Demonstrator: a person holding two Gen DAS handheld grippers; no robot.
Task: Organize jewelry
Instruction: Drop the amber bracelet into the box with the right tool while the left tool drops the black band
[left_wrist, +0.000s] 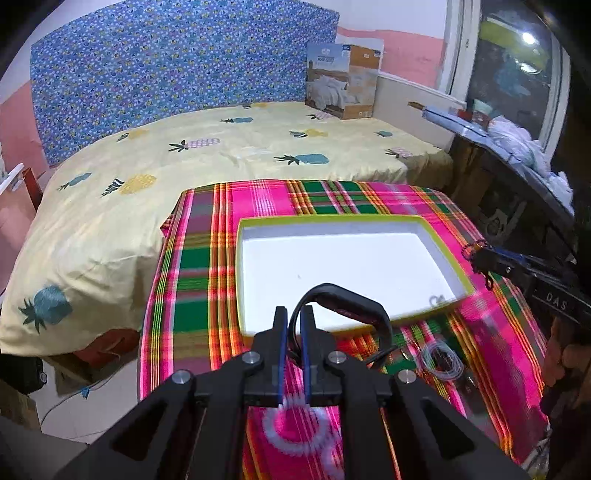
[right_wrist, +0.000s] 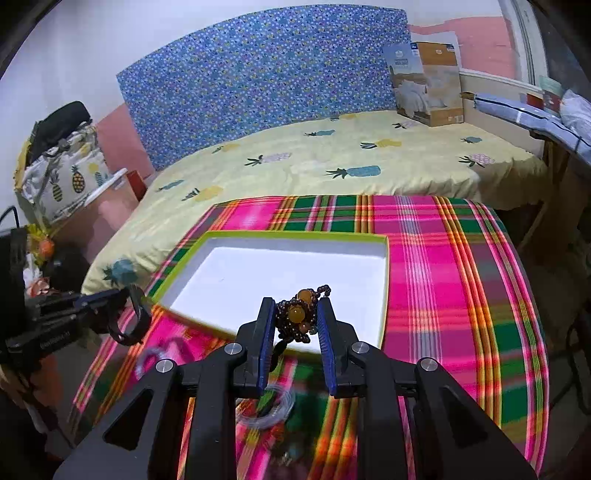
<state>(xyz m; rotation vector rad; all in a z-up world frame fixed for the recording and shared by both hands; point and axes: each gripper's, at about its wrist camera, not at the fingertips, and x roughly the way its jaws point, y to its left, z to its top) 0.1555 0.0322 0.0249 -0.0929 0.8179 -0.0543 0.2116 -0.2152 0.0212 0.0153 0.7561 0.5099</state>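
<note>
Transfer step in hand. Left tongs pinching black bangle, right tongs clamping beaded bracelet, both centre frame near white tray; probably release inside next.

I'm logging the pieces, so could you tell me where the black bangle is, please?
The black bangle is gripped in the left tongs, at the near edge of the white tray.

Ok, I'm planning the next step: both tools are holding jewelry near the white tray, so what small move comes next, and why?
Probably ease the right tool forward over the tray and let go: its beaded bracelet already hangs at the tray's near edge. The left tool holds a black band and could follow.
</note>
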